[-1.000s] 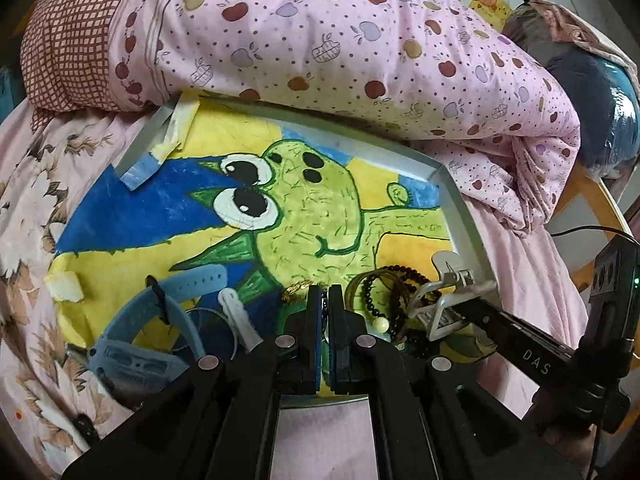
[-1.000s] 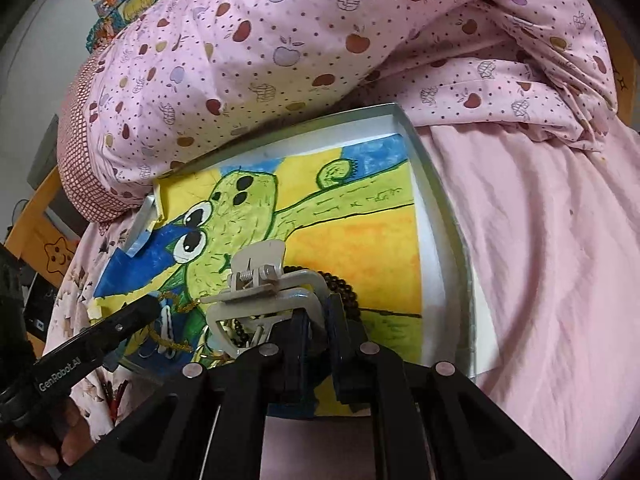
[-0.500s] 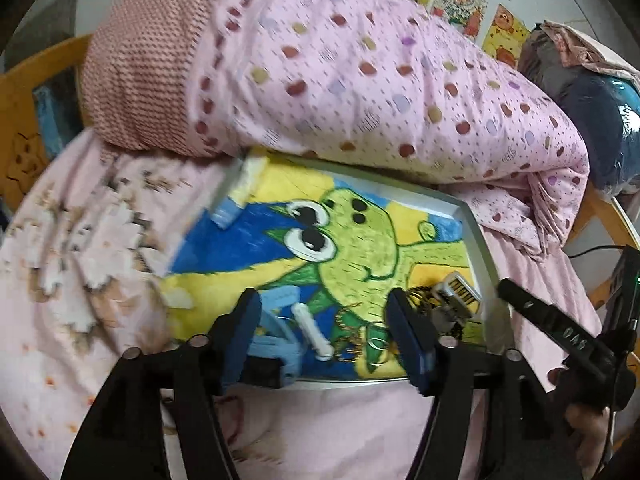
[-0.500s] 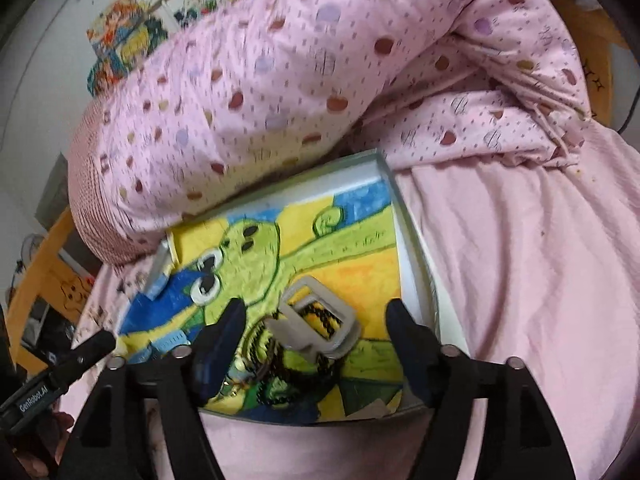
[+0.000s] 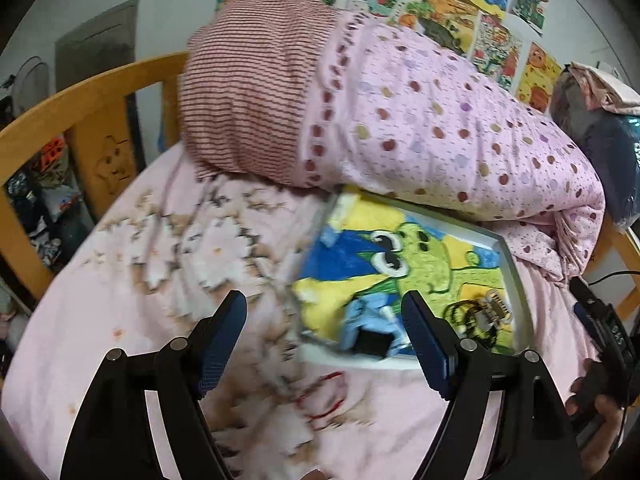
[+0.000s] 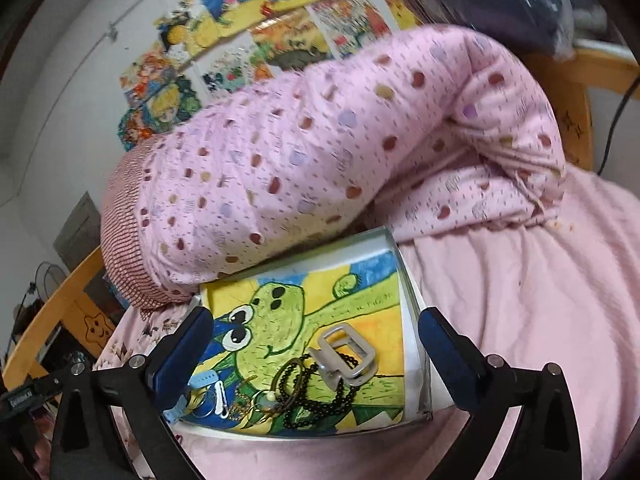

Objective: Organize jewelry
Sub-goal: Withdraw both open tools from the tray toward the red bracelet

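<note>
Both grippers hang above a bed with their jaws spread wide and nothing between them. In the right wrist view, the right gripper (image 6: 312, 344) frames a shallow white tray (image 6: 416, 292) in the lower centre of the frame; its floor is a bright painting of a green big-eyed creature on yellow and blue. The jewelry lies heaped at the tray's near edge: a grey hair claw clip (image 6: 346, 354) sits on top of a black bead bracelet (image 6: 320, 404), with a brown ring-shaped bracelet (image 6: 290, 372) just to its left. Further left are a light blue watch strap (image 6: 202, 380) and a small white clip (image 6: 219, 398); among them lies what looks like a gold chain, though it is too tangled to be sure. In the left wrist view, which is motion-blurred, the left gripper (image 5: 324, 332) hovers over the flowered pink sheet (image 5: 168, 248) at the lower left of the tray (image 5: 516, 280), which sits right of centre. A rolled pink spotted quilt (image 5: 420, 128) fills the upper part, touching the tray's far edge. A hand (image 5: 596, 424) grips the other tool at the lower right.
</note>
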A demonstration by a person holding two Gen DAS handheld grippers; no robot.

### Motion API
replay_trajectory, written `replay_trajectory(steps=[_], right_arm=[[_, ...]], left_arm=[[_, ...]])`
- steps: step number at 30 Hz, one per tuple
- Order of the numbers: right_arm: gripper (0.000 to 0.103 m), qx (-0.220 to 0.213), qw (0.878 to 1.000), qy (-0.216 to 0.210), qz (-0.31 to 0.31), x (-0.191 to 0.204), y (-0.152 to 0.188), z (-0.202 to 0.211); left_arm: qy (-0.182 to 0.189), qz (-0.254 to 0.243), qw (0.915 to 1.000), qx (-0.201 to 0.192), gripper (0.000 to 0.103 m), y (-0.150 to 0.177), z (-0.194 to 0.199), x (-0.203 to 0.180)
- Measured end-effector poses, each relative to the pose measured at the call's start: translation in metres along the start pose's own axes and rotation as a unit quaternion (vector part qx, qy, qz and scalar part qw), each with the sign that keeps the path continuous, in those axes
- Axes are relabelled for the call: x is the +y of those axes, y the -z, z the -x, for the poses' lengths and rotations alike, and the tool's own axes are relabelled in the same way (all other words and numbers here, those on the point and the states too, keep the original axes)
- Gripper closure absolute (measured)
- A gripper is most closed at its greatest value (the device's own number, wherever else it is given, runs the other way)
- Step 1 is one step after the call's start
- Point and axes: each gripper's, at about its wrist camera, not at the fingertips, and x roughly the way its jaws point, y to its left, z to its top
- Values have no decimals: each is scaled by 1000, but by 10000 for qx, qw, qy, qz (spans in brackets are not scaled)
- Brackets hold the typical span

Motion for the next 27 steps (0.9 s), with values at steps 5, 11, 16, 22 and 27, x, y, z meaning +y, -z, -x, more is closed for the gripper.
replay_trajectory(steps=[5,11,16,22,27], right_arm=[[0,-10,9987,-107,496,24,8,12],[0,479,9944,-654,679,47,31,21],[0,1139,9855,-1033,723,64,59,13],[0,1581,9777,-1051,897,73,82,-5],[0,1888,9703,-1083,1054,82,102,-25]], left_arm=[[-225,-3,9997,107,29,13,8,35],[-168,33,9990,411,29,34,5,58],[287,159,9980,534,29,38,1,64],[474,145,9972,563,29,28,-25,64],[386,1,9973,622,29,26,-53,65]])
